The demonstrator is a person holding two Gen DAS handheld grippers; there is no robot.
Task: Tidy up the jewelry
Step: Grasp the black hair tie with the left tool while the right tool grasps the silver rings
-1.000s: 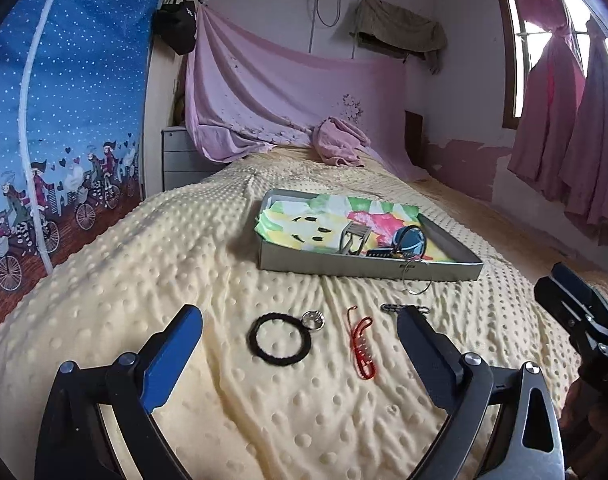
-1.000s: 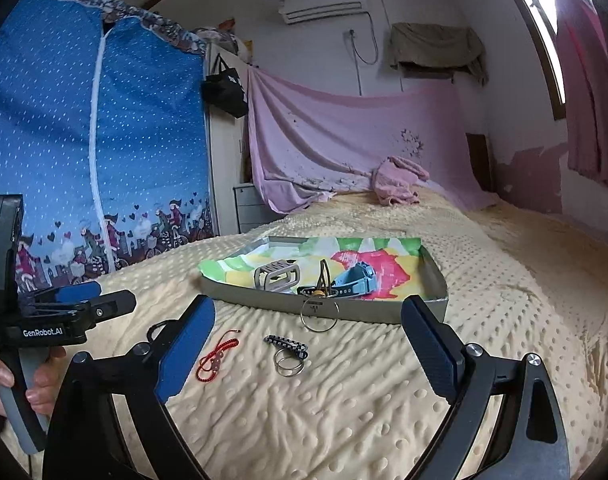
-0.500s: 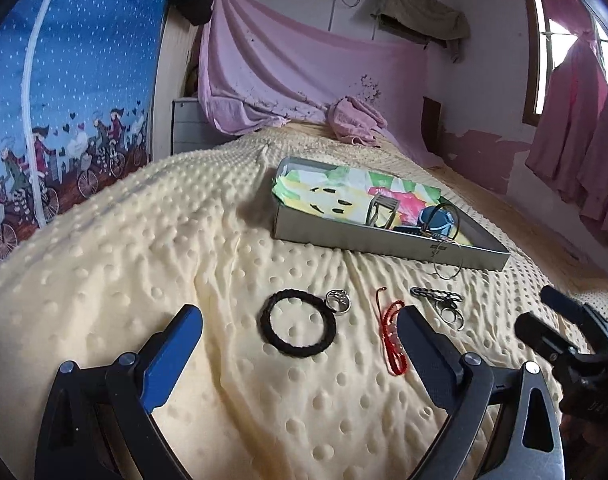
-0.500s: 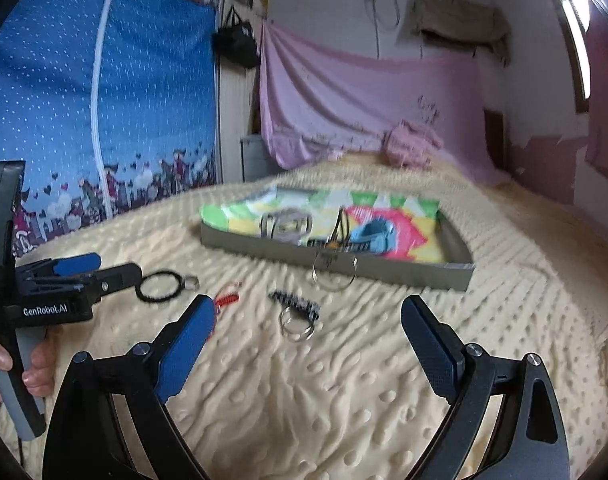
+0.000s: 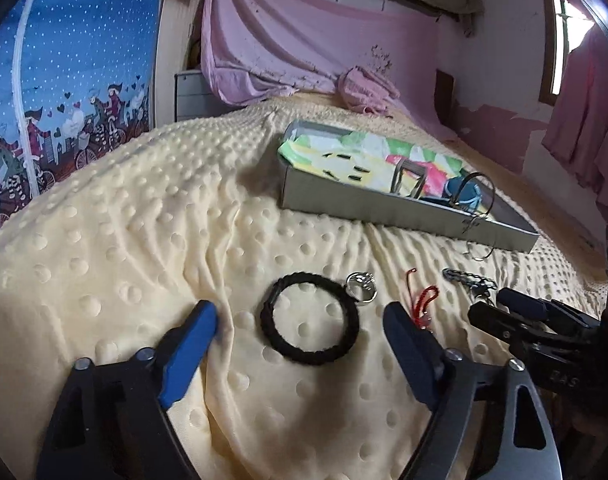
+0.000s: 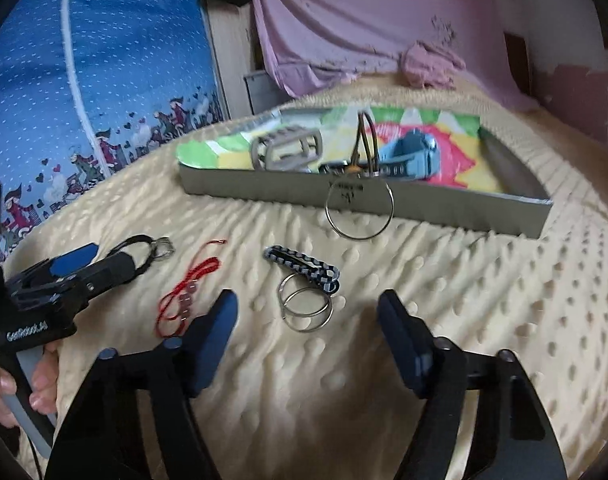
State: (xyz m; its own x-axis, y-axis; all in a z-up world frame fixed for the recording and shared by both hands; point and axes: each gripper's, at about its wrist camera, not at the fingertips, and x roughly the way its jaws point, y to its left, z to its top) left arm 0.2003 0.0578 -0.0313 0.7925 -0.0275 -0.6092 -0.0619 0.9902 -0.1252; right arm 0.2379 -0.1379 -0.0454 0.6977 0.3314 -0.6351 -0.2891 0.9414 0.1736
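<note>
— Cream dotted blanket (image 5: 123, 240) covers the bed; what lies on it?

— A grey tray (image 6: 444, 204) sits toward the far side, holding a blue watch (image 6: 408, 156) and a grey strap (image 6: 287, 152).

— And loose pieces?

— Nearer, a black band (image 5: 310, 318), a ring (image 5: 362, 286), a red cord (image 6: 187, 292) and a keychain (image 6: 304, 272).

— The tools?

— The left gripper (image 5: 299, 320) straddles the band; its jaws have just been closing and are not touching it. The right gripper (image 6: 308, 308) has been closing too, apart around the keychain's rings, gripping nothing.

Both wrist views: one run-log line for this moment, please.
left gripper: open, closing, over black ring | right gripper: open, closing, over keychain | tray: beyond
</note>
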